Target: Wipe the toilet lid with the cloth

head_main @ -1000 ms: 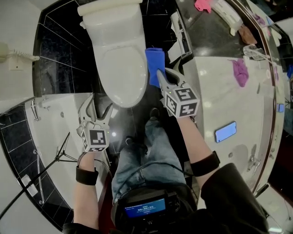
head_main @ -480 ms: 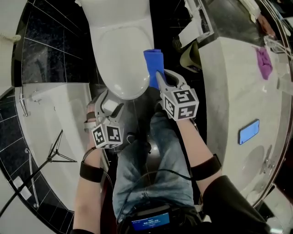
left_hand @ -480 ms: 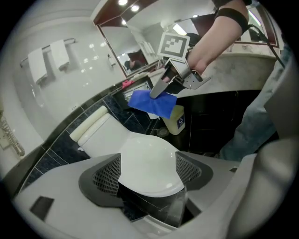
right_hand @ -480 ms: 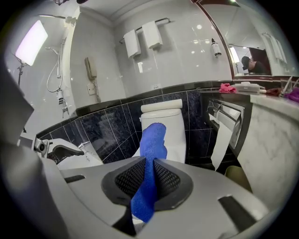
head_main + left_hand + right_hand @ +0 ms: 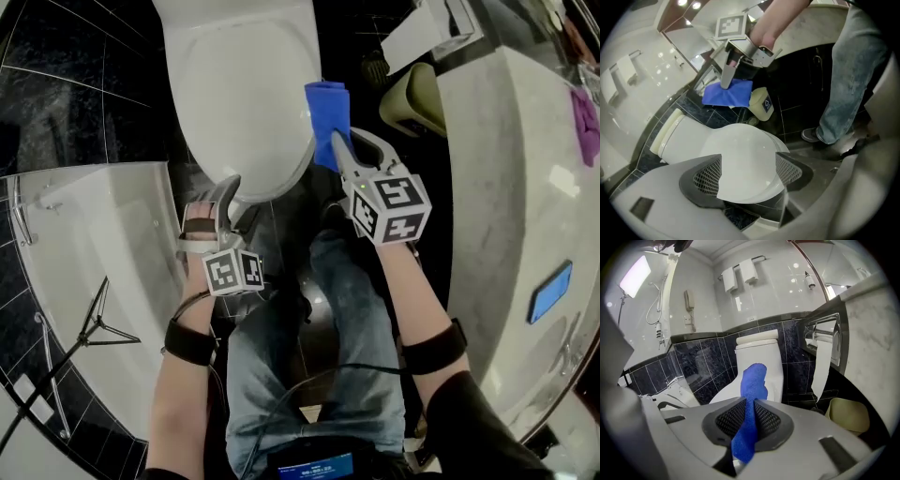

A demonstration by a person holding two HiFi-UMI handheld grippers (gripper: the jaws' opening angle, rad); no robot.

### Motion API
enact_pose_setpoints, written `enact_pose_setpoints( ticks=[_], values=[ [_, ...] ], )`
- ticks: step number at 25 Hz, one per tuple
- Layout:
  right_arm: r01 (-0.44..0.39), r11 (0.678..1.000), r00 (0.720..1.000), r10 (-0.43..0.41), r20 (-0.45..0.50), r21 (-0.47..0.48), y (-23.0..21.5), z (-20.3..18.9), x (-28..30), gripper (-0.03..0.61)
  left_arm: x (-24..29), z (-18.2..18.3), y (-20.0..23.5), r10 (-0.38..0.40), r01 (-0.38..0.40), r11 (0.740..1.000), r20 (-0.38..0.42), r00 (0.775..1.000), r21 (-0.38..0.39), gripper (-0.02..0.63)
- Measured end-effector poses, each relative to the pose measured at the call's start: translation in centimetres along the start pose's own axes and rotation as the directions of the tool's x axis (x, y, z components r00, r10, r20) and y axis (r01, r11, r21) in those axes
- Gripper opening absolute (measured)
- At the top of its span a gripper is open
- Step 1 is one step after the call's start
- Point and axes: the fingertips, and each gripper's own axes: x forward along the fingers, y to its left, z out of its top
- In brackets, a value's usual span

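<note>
Pinching one cloth (image 5: 327, 111), right gripper (image 5: 336, 142); left gripper (image 5: 226, 190) jaws apart; one toilet lid (image 5: 239, 98).

The toilet lid (image 5: 239, 103) is smooth, glossy white and catches the light. The cloth (image 5: 328, 112) is blue fabric with a fine nubby weave. The wall tiles (image 5: 708, 366) are dark, polished and veined. The bin (image 5: 417, 103) looks like matt beige plastic. The trousers (image 5: 319, 309) are denim.
</note>
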Motion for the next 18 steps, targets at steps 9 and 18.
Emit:
enact_pose_setpoints(
  ticks=[9,18],
  values=[
    [0.018,1.000,0.999,-0.018,0.027,0.007,-2.4,-2.6,1.9,0.075,4.9,-2.3,-3.8,-0.014,0.016,0.996,-0.019,1.000,0.088,0.327],
    [0.020,1.000,0.999,-0.021,0.046,0.019,-2.9,-3.5,2.5,0.075,7.3,-2.8,-5.2,-0.027,0.033,0.987,-0.038,0.999,0.155,0.322]
  ],
)
